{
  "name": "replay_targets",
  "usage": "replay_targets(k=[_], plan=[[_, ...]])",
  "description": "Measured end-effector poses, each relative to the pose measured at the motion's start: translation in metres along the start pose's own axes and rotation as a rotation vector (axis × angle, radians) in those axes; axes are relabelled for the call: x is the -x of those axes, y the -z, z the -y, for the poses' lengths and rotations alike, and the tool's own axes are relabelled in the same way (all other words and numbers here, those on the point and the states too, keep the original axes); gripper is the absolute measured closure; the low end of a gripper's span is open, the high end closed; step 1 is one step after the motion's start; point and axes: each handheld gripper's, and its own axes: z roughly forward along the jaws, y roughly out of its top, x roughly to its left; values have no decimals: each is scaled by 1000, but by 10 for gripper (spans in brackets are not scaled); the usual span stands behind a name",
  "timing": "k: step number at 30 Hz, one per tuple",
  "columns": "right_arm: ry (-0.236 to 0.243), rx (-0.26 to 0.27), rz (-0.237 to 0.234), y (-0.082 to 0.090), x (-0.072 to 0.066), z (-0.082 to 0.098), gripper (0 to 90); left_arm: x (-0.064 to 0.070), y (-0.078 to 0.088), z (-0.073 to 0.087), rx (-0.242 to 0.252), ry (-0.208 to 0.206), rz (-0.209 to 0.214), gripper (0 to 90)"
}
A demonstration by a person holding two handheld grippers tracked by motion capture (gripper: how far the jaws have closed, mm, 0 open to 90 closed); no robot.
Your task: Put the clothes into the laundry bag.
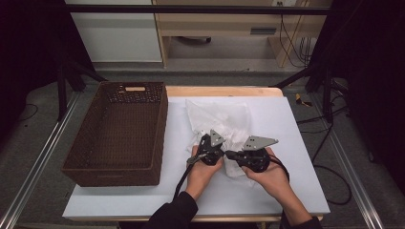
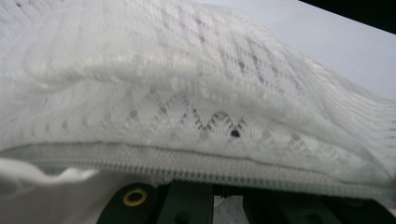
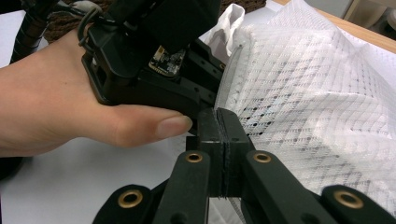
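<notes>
The white mesh bag (image 1: pixel 220 125) is thin openwork cloth, knitted in a diamond pattern of small holes, soft and matt, with a ribbed zip tape (image 2: pixel 196 164) of woven fabric along its edge. The basket (image 1: pixel 119 133) is dark brown wicker, rough and dull, while the worktop (image 1: pixel 286 157) is smooth, matt and pale over a light wooden edge. Each hand-held gripper, left (image 1: pixel 210 148) and right (image 3: pixel 223 140), is matt black plastic with brass-coloured rivets and a dull grey metal plate.

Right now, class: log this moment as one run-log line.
left gripper: shut on mesh laundry bag | right gripper: shut on bag's zipper edge | wicker basket: left of bag | surface: white table
</notes>
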Motion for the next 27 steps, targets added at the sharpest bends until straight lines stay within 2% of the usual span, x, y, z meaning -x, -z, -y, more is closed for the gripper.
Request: replay_targets(k=[11,13,19,23,27], plan=[[-4,-2,9,4,2,1,900,-2,-12,-2,35,-11,-11,900],[-5,1,10,5,3,2,900,-4,-14,-2,44,3,-12,900],[-6,9,9,7,4,1,900,-7,-16,-1,63,5,-36,900],[-11,12,13,10,6,0,900,-11,-18,-2,73,29,-39,900],[-15,11,15,10,7,1,900,-11,-22,-5,78,20,-57,900]])
